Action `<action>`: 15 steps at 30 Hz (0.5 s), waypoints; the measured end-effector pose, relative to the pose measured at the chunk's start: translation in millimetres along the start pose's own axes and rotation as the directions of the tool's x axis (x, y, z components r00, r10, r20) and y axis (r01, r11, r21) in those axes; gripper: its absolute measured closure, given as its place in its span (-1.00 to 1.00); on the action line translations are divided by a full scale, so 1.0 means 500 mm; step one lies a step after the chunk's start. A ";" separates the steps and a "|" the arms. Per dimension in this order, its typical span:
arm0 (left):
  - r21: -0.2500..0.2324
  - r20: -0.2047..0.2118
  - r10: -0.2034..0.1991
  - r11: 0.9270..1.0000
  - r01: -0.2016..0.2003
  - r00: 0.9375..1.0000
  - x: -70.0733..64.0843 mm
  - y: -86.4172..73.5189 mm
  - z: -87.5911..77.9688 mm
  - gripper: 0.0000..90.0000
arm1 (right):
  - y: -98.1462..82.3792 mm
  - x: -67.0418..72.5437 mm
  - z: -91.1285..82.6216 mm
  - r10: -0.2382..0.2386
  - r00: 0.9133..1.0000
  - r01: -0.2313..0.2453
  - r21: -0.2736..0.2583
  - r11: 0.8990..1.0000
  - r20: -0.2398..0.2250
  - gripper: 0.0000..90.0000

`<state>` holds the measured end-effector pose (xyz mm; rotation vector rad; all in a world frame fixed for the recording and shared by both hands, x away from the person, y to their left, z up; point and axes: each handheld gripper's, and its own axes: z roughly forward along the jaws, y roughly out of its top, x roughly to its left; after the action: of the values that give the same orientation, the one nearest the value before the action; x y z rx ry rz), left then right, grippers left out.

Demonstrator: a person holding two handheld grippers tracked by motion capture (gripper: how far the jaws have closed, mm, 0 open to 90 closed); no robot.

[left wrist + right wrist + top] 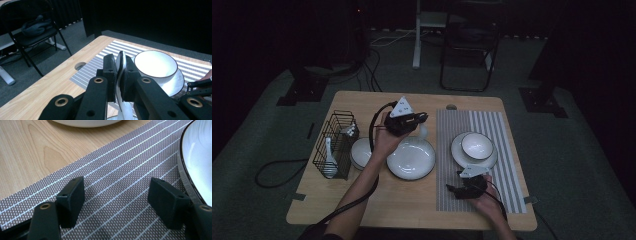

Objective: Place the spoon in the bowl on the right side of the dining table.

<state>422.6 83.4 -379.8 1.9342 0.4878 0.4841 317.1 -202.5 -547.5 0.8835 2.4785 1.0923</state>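
My left tongs (121, 75), matt black plastic with brass-looking rivets, pinch a glossy white ceramic spoon (120, 65). At right of that frame the bowl (155, 63) shines, smooth glazed with a dark rim. The table (37, 147) is pale wood grain; the mat (120, 182) is a coarse woven stripe.

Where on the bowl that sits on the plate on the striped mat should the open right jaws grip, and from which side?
Grip the bowl by its thin rim wall, coming from above: it stands upright and open-topped on the plate, too wide to span whole. The right gripper rests open on the striped mat near it.
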 end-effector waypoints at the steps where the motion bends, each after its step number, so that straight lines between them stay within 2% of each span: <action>1: 0.000 0.001 0.001 1.000 -0.001 1.000 0.000 0.001 0.001 0.89 | 0.000 0.000 0.000 0.000 1.000 0.000 0.000 1.000 0.000 -0.34; 15: -0.008 0.017 0.006 1.000 -0.006 1.000 -0.004 0.015 0.021 0.89 | 0.000 0.000 0.000 -0.001 1.000 0.001 -0.001 1.000 0.001 -0.35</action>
<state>427.3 71.6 -377.0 1.9317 0.4685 0.4721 316.9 -202.4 -547.5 0.8822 2.4775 1.0927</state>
